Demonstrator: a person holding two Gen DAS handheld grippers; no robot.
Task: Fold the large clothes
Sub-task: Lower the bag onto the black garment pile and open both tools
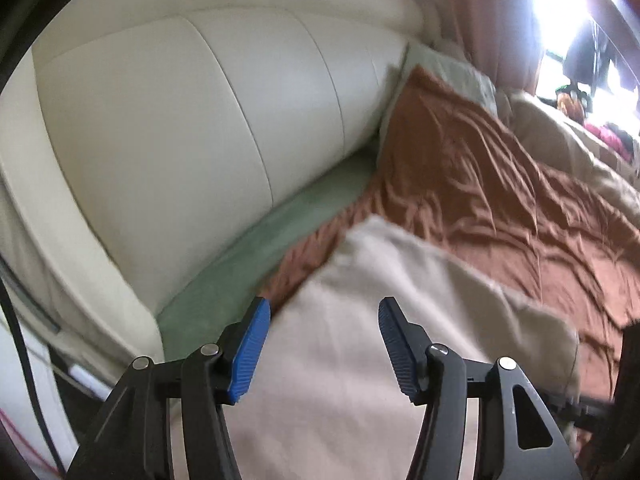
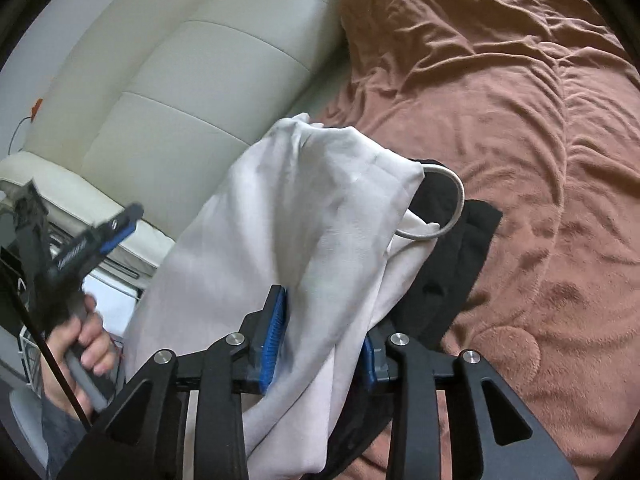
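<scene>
A pale cream garment (image 1: 360, 360) lies spread on the brown blanket (image 1: 500, 208) below my left gripper (image 1: 324, 302). That gripper is open, its blue pads wide apart and clear of the cloth. In the right wrist view the same white garment (image 2: 300, 208) is bunched and runs between the pads of my right gripper (image 2: 324, 332), filling the gap; the gripper is shut on it. A metal ring (image 2: 450, 208) and black fabric (image 2: 460, 264) show from under the white cloth. At the left a person's hand (image 2: 88, 340) holds the blurred left gripper.
A cream padded headboard (image 1: 180, 140) stands close on the left, with a strip of green sheet (image 1: 248, 264) along its foot. A brown pillow (image 1: 424, 120) and beige bedding (image 1: 560, 144) lie farther off. Rumpled brown blanket (image 2: 520, 120) spreads to the right.
</scene>
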